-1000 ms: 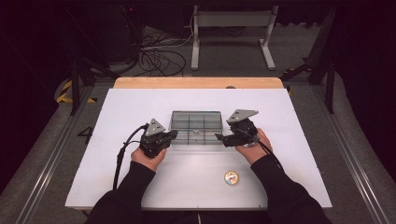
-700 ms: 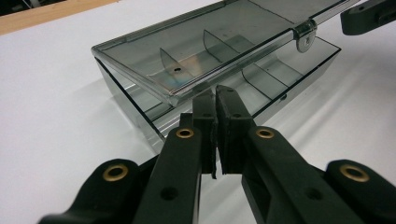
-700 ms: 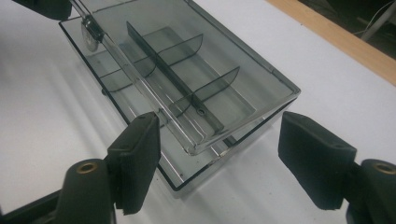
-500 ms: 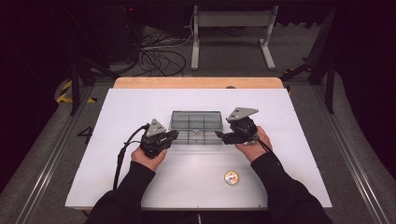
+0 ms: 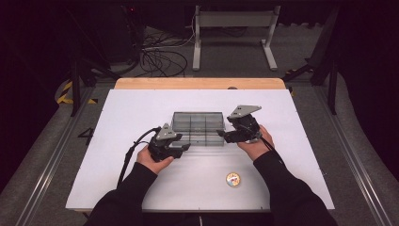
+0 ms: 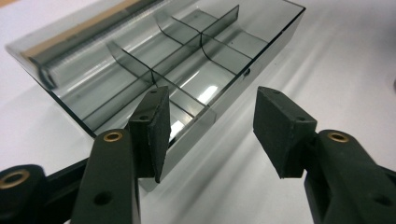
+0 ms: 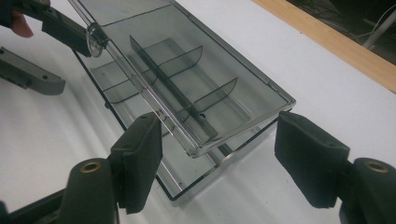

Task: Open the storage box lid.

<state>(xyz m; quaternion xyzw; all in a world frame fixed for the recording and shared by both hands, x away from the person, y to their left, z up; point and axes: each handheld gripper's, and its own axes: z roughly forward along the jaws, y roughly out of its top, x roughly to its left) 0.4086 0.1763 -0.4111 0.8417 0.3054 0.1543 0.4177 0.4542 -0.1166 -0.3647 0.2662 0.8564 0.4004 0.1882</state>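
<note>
A smoky clear compartment box (image 5: 197,123) lies mid-table, its dividers plain in the left gripper view (image 6: 187,70). My left gripper (image 5: 186,147) is at its front left corner. Its jaws have just been opening and now stand open (image 6: 210,121), one pad over the corner and nothing pinched. My right gripper (image 5: 221,135) is at the front right corner. There the lid (image 7: 210,79) sits raised a little above the tray. That corner lies between the open jaws (image 7: 219,149), and neither pad visibly touches it. A round tab (image 7: 95,39) on the lid's far end is beside the left gripper's jaw.
A small round orange disc (image 5: 233,179) lies on the white tabletop (image 5: 141,103) near the front, right of centre. A wooden strip (image 5: 197,83) borders the far edge. Dark floor, cables and a metal stand lie beyond.
Both hands and the box stay where they were. The left gripper's jaws look a little wider apart at the box's front left corner.
</note>
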